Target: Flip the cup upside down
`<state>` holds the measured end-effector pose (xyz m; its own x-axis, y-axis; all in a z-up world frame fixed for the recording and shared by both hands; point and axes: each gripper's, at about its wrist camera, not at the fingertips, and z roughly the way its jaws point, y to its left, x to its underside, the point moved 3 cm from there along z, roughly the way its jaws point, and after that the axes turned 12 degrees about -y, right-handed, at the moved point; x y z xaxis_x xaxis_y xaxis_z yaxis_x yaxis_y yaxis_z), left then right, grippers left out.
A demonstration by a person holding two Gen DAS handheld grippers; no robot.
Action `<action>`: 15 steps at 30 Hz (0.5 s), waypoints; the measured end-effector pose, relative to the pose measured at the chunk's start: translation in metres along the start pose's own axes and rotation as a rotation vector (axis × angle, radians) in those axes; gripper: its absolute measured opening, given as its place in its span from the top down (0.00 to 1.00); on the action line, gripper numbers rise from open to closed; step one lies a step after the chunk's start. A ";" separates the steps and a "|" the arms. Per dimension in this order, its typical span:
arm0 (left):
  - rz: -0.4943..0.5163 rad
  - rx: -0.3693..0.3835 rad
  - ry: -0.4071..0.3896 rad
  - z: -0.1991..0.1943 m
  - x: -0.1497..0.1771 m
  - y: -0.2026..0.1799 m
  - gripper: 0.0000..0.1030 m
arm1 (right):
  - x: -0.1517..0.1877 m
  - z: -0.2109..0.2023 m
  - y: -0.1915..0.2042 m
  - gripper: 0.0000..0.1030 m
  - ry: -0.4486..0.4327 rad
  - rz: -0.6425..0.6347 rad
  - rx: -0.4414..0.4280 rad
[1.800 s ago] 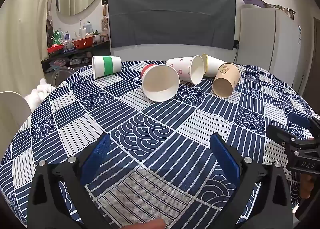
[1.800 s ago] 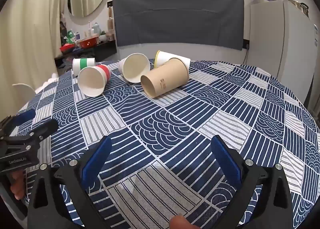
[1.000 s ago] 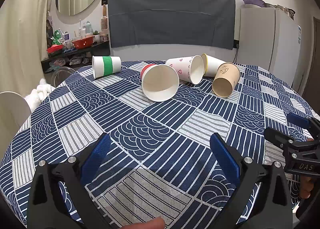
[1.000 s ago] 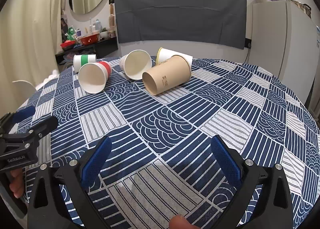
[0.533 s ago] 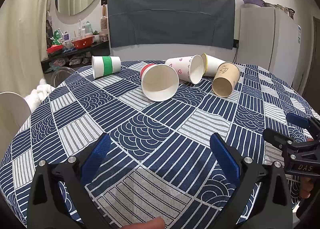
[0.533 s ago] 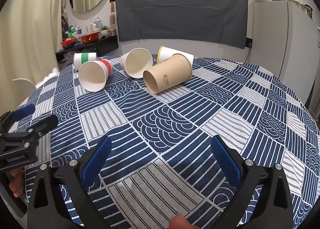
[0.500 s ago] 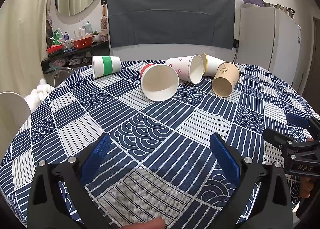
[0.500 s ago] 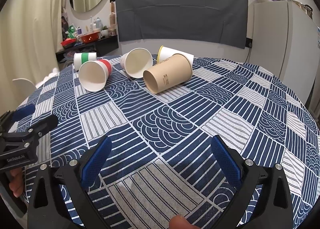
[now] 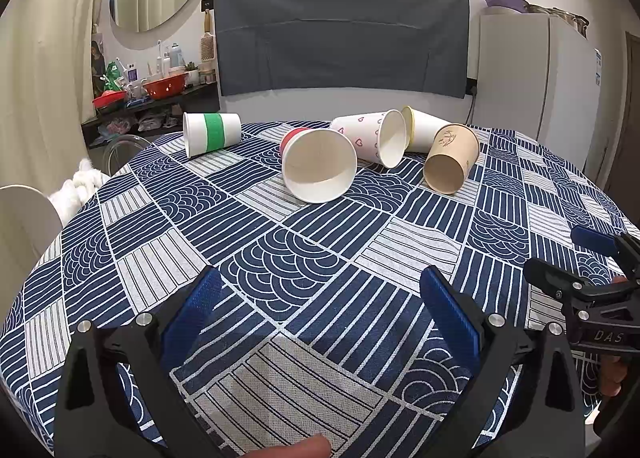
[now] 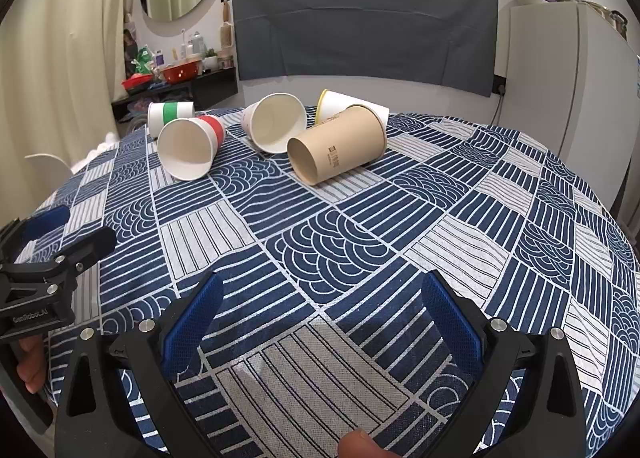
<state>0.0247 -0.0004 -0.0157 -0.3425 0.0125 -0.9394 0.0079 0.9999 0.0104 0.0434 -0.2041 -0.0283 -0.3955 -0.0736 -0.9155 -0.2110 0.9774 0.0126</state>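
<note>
Five paper cups on their sides at the desk's (image 9: 120, 218) far end, brown cup (image 10: 336, 148) nearest the right tool (image 10: 320, 306). Both tools, left tool (image 9: 320, 298) included, spread wide and empty, well short, probably poised for reaching.

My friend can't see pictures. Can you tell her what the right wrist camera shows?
Five paper cups lie on their sides on a blue patterned tablecloth, the brown cup nearest. The right tool hovers open and empty in front; the left tool shows at the left edge.
</note>
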 end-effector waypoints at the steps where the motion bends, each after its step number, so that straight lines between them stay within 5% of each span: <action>1: 0.001 -0.001 -0.001 -0.002 0.001 -0.001 0.06 | 0.000 0.000 0.000 0.08 0.002 0.000 0.000; 15: 0.005 -0.002 -0.005 -0.004 0.000 -0.003 0.06 | 0.000 0.000 0.001 0.08 0.006 -0.007 -0.005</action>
<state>0.0210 -0.0031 -0.0148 -0.3375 0.0171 -0.9412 0.0079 0.9999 0.0153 0.0435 -0.2032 -0.0285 -0.3989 -0.0814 -0.9134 -0.2180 0.9759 0.0083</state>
